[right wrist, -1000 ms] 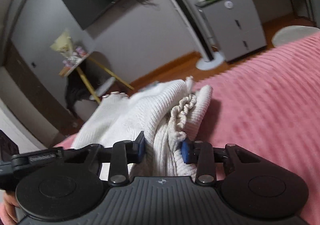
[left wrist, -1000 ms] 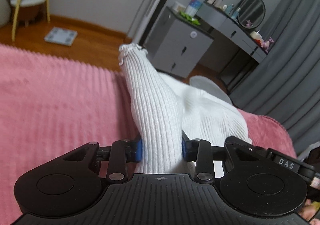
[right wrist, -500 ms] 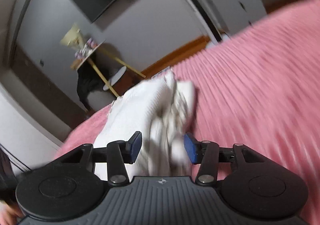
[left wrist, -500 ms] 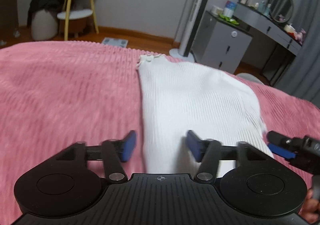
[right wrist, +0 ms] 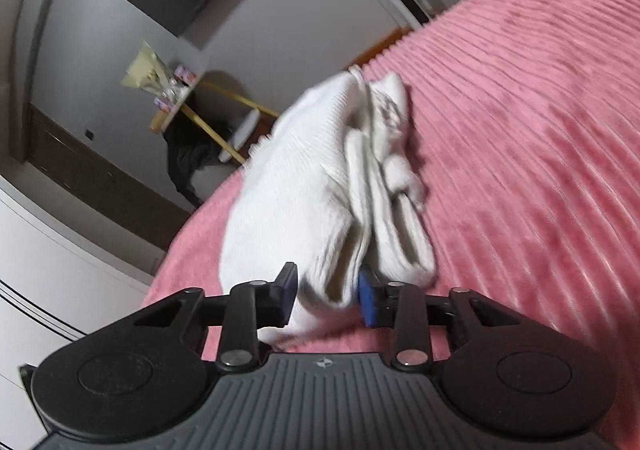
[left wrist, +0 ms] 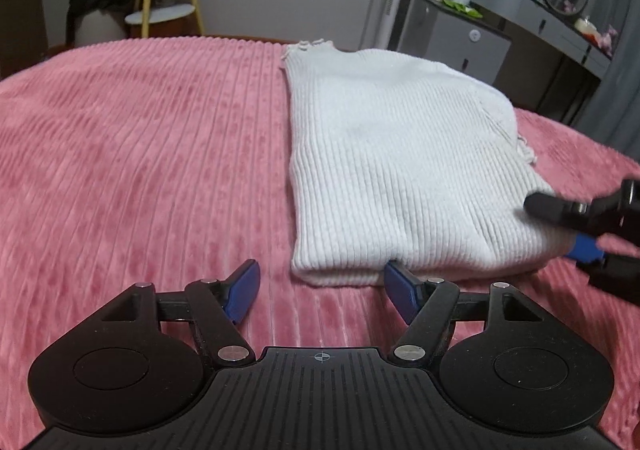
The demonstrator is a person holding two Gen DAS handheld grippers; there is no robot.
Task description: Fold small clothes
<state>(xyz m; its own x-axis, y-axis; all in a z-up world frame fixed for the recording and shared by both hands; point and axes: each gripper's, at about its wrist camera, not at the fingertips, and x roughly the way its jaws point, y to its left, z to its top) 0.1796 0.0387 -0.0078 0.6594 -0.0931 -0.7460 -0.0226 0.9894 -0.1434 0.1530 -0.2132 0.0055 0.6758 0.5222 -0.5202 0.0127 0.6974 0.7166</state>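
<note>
Left wrist view: a white ribbed knit garment [left wrist: 400, 169] lies folded into a flat rectangle on the pink ribbed bedspread [left wrist: 140, 169], its folded edge nearest the camera and a frilled end at the far side. The left gripper [left wrist: 322, 284] sits low just in front of that near edge with its jaws wide apart and opening; nothing is clamped, though the right blue pad [left wrist: 400, 290] is just at the fabric's near edge, touching or nearly so. At the right edge, the right gripper [left wrist: 568, 226] reaches into the garment's near right corner. Beyond the bed stand a grey cabinet [left wrist: 460, 41] and a yellow-legged side table [left wrist: 160, 9].

Right wrist view: the picture is tilted and blurred. The right gripper [right wrist: 326, 296] has its jaws closing on the near end of the garment [right wrist: 312, 189], whose upper layers sit between the pads [right wrist: 368, 300]; they appear to pinch it. The stacked folds run away across the bedspread [right wrist: 520, 169] toward the far wall.
</note>
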